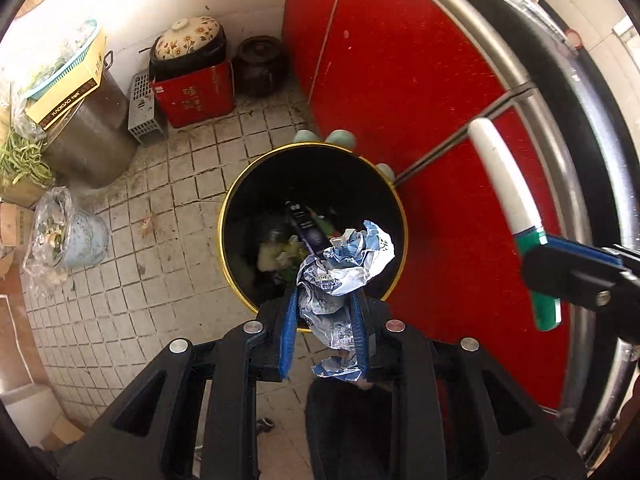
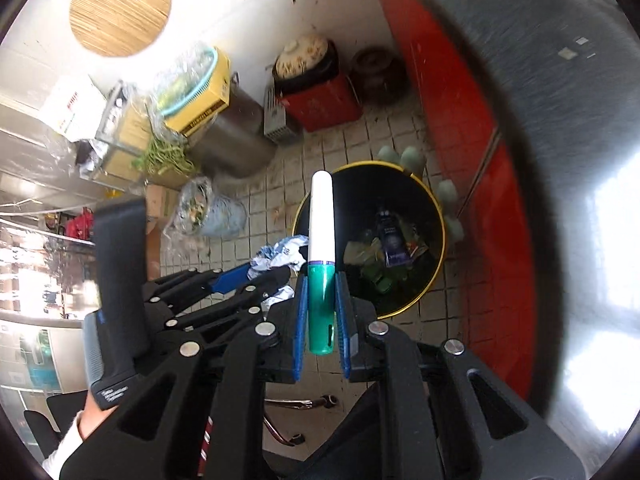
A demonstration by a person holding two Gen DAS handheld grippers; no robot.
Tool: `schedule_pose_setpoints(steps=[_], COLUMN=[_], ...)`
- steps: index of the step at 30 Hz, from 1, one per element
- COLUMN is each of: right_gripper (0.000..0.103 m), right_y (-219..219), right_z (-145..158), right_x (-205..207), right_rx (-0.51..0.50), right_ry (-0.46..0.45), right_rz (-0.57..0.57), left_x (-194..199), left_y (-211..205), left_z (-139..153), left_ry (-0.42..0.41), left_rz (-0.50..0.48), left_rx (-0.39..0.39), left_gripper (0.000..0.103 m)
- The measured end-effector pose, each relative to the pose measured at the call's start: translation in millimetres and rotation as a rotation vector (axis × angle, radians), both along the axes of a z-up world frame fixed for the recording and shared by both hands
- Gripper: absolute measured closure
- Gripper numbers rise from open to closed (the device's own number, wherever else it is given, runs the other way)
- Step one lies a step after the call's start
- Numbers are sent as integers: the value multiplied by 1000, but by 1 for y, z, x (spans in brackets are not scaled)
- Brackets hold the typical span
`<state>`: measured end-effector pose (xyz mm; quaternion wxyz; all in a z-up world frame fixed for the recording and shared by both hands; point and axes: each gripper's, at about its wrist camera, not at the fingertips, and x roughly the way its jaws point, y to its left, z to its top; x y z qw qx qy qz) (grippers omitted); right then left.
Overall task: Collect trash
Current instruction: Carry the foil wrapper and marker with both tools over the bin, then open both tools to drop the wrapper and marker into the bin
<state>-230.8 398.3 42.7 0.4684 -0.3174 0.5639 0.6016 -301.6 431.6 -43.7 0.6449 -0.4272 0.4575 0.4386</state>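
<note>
Two grippers hold trash above a black bin [image 1: 240, 184] with a yellow rim, standing on the tiled floor [image 1: 120, 240] beside a red cabinet [image 1: 400, 80]. Left gripper [image 1: 326, 312]: fingers closed on a crumpled blue-and-white wrapper [image 1: 344, 264], which hangs over the bin's near rim. Right gripper [image 2: 320, 312]: fingers clamped on the green end of a white-and-green tube [image 2: 321, 240] (white end pointing forward), over the bin's left edge. Bin contents: a dark box [image 2: 390, 236] and mixed scraps.
</note>
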Motion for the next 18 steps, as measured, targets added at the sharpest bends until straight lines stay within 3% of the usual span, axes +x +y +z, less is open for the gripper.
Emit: schedule_pose_setpoints(steps=[2,3,4,5,6,7,13,16,18], right_gripper=[89,88,86,67,25,9,7,7,7], right_y=[7,8,9,10,8,7,-22,-77,-121], right_z=[-8,-9,-8,-2,4,19,113,144,139], right_x=[3,5,9,12,15,17,61,121,165], right_rx=[-2,-2,-3,1,19,53,263,321,255], right_ry=[-17,-10,-3,6,7,14,-2,-133,-232], right_rz=[-7,-21,-34,-47,-53,-51,-124,-271,-386], left_x=[-5,-8,-10,-16,-18,-19,-11,19,45], left_y=[3,6,9,10,9,10,-2,-17,-18], left_z=[-4,-6,-5,-2,6,14,83,105,107], left_ry=[15,28,22,16,20,33,71,57,62], left_rz=[7,16,24,40,50,47,19,-76,-160], left_rx=[19,22,12,20,53,87,190,195,182], left_gripper=[76,70,35,18,8,9,7,7,7])
